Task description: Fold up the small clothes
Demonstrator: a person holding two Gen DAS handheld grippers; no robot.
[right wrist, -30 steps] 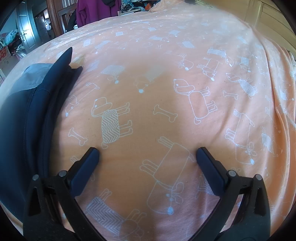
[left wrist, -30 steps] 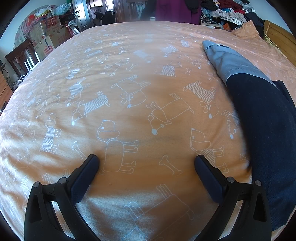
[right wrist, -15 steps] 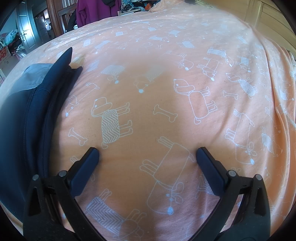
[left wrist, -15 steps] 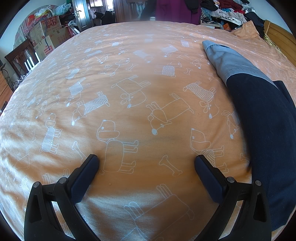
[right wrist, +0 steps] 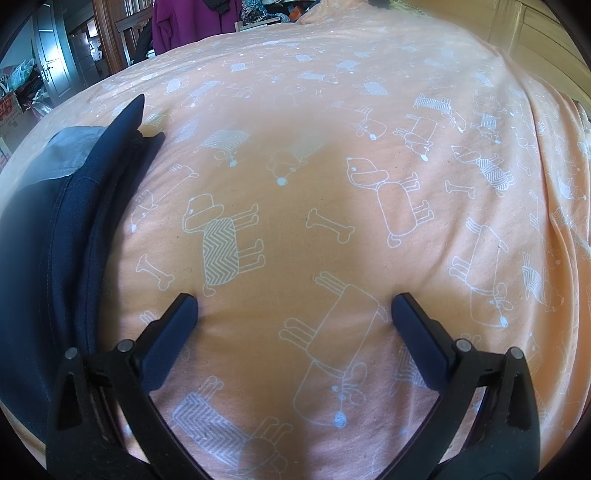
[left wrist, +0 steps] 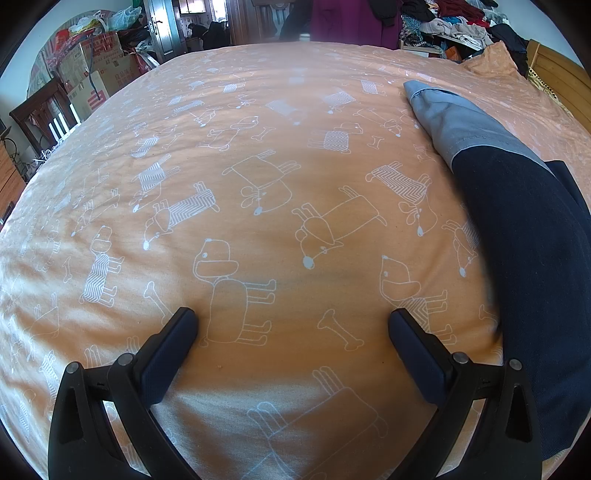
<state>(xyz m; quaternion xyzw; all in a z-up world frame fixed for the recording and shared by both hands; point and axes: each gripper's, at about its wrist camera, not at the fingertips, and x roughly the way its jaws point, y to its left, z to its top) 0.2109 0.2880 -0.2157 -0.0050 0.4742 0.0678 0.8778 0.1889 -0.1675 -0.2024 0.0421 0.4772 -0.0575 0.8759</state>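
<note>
Left claw (left wrist: 291, 325): fingers spread wide, nothing held between them, both tips low over the orange bedsheet (left wrist: 258, 155); contact with the cloth cannot be told. Right claw (right wrist: 294, 308): likewise spread wide and empty, tips low over the same sheet, which is printed with white outline dogs and bones.

The garment (left wrist: 524, 258), dark navy with a pale blue-grey end panel (left wrist: 454, 122), lies flat on the bed between the two claws: at the right edge of the left wrist view, just beside that claw's right finger (left wrist: 417, 358), and at the left edge of the right wrist view (right wrist: 48, 236), just beside that claw's left finger (right wrist: 168, 343). Its layered edges and a stitched seam show in the right wrist view. Neither claw touches it.

Beyond the bed's far edge: cardboard boxes (left wrist: 92, 70), a purple garment (left wrist: 351, 18), heaped clothes (left wrist: 454, 22).
</note>
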